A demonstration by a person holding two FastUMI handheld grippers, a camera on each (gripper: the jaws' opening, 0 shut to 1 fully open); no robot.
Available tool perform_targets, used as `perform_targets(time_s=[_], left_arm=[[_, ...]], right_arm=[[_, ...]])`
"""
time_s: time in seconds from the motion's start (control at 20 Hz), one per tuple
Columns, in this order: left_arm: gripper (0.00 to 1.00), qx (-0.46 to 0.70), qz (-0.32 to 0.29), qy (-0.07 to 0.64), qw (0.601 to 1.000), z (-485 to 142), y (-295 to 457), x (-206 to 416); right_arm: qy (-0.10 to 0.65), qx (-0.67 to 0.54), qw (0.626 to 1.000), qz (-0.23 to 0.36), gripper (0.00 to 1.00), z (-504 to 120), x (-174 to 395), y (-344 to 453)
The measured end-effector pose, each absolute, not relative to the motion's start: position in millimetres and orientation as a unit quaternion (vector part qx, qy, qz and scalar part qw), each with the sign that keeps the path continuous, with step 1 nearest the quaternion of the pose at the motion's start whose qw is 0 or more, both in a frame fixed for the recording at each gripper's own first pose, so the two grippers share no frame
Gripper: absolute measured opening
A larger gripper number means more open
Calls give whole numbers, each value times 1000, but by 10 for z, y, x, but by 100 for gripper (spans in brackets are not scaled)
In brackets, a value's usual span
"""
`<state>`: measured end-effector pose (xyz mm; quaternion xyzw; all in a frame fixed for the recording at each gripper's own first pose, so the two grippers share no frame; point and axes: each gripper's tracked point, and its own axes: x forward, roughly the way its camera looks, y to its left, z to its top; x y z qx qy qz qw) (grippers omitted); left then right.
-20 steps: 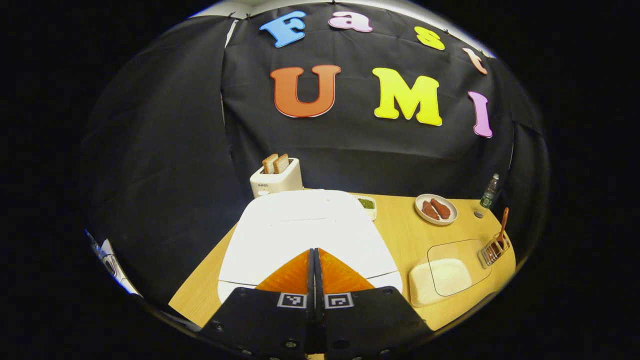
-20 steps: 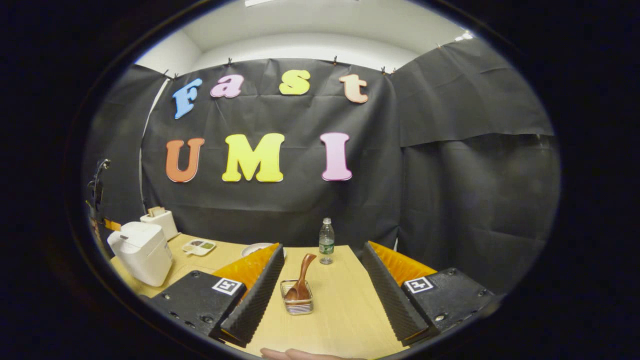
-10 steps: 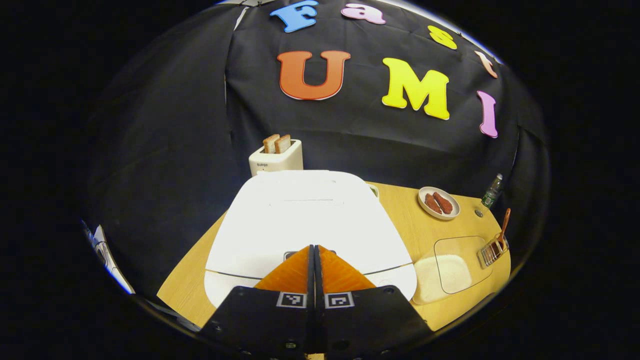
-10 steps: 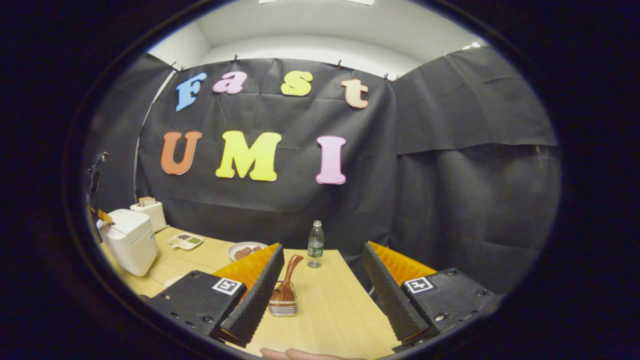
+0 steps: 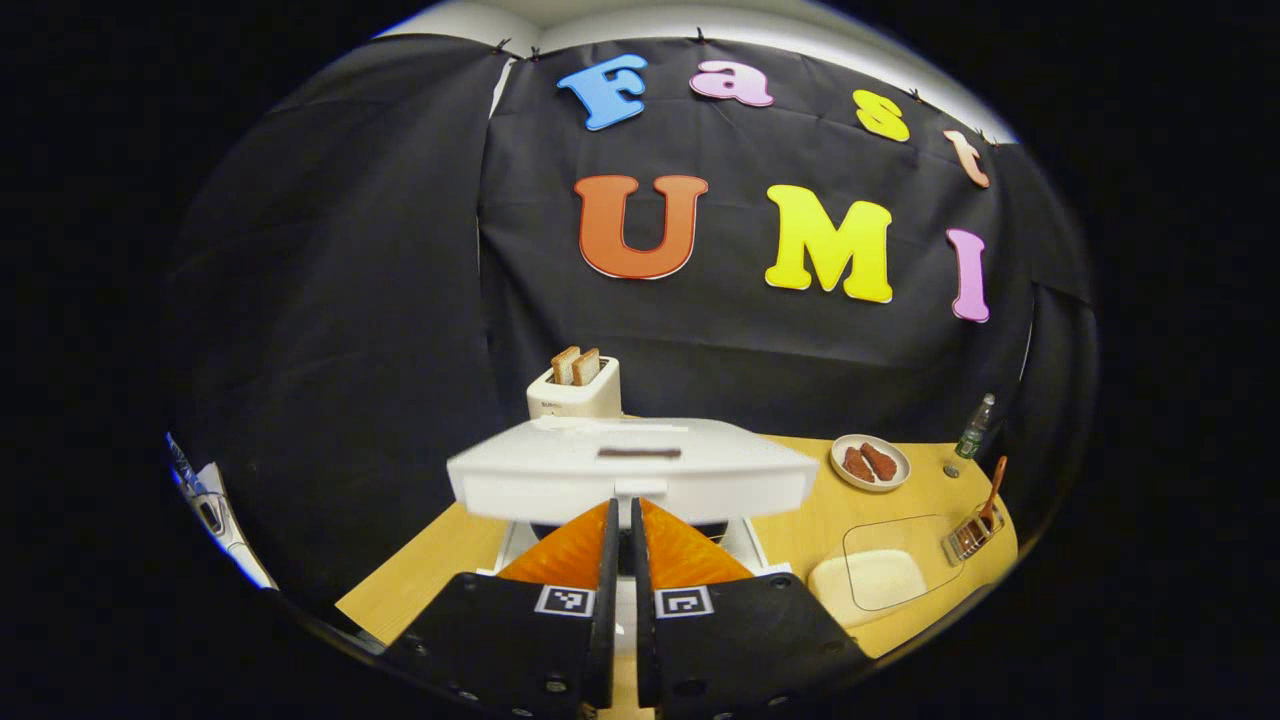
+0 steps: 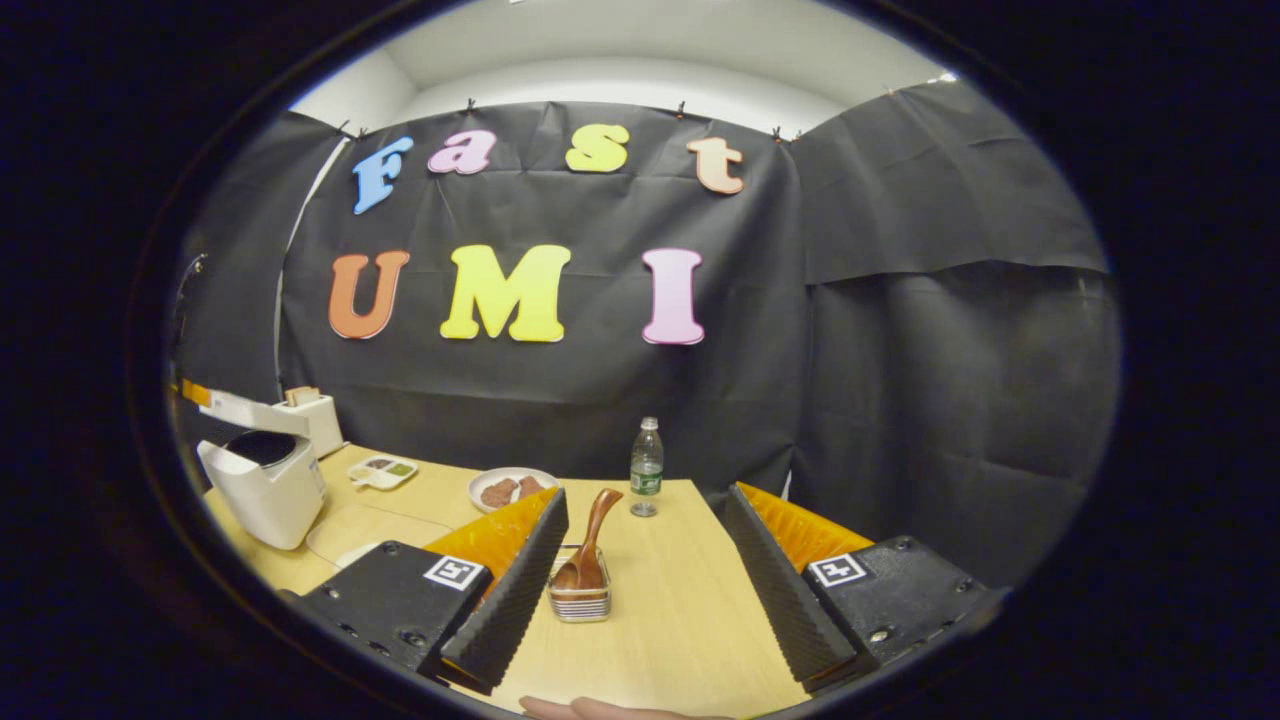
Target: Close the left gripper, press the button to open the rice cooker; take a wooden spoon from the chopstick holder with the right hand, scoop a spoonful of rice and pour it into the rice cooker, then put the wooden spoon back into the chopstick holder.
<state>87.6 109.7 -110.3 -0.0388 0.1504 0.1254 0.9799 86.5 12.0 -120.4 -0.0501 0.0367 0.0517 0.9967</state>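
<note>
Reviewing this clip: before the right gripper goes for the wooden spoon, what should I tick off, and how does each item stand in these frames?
1. Rice cooker lid raised, pot mouth showing: ok.
2. Left gripper jaws shut, as the button press needs: ok.
3. Wooden spoon standing in the chopstick holder, handle up: ok.
4. Right gripper jaws open wide enough for the handle: ok.
5. Right gripper lined up on the spoon: not ok; the spoon sits close to one finger, off centre.
6. Rice in the tray under its clear cover, reachable by spoon: cannot tell.
</note>
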Motion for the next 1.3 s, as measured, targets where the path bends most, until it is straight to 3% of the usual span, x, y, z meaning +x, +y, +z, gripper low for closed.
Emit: perform_targets(time_s=[0.05,0.1,0.2,0.35,0.45,0.5,0.8,1.3], left_arm=[[8,-43,119,142,982,-1058,1049,802],[31,-43,112,135,984,-1023,998,693],[56,-36,103,114,987,-962,921,498],[64,-24,78,81,993,-874,785,146],[88,-16,74,52,996,-757,760,-55],[93,-15,74,38,996,-718,768,-139],[95,-26,90,-28,995,-556,919,-756],[94,-4,79,-26,997,-709,979,-1051]], right_arm=[[36,-49,997,55,100,-1240,888,129],[35,-49,996,60,100,-1265,915,149],[38,-52,996,67,100,-1334,1003,219],[58,-46,995,66,100,-1469,1143,317],[65,-27,995,77,100,-1498,1200,472],[69,-23,994,80,100,-1529,1251,530],[88,-20,992,91,100,-1815,1729,785],[134,-17,985,111,100,-2361,2305,890]])
